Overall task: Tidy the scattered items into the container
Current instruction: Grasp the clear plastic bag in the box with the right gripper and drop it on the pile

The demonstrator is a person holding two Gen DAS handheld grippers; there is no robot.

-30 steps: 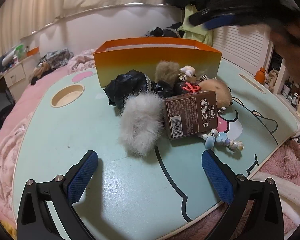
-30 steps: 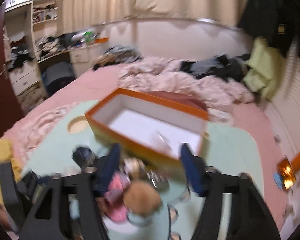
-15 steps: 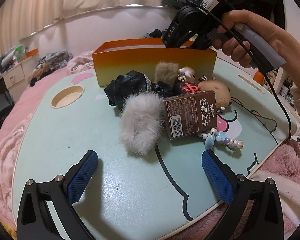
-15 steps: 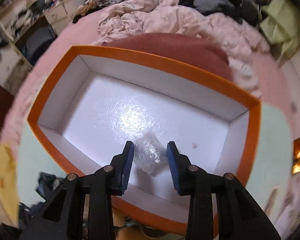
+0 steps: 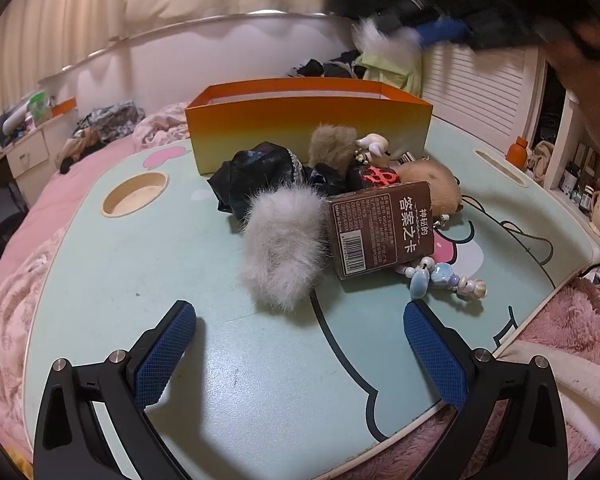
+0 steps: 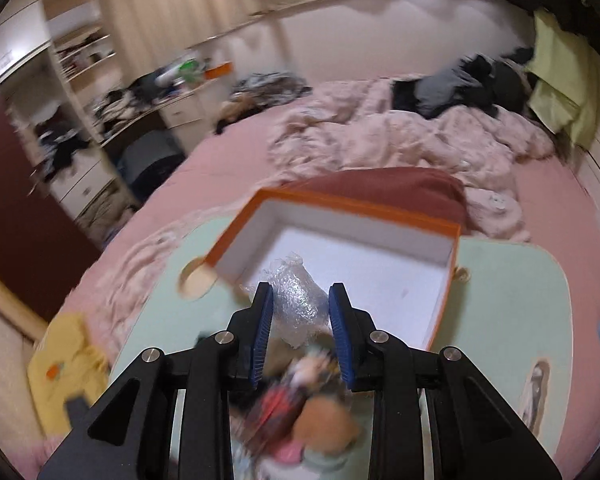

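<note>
- Half a second before, your right gripper sat low over the orange cardboard box with the white inside, the crumpled clear bubble-wrap wad between its pads; in this shot it had lifted back above the pile, the wad still between them.
- The jaws had narrowed since a second ago. The blue pads looked to be pinching the wad, held above the box's near wall, so it wasn't inside.
- From the left wrist view the right gripper was just a dark blur top right.
- Your left gripper hadn't budged: jaws spread wide, nothing between them, hovering over the mint-green cartoon-print tabletop.
- The pile stayed put in front of the box: grey fluffy pom-pom, brown card pack with white Chinese lettering, black crumpled plastic bag, beaded blue charm.
- Around it: pink bedding, cream curtains, cluttered shelves.
</note>
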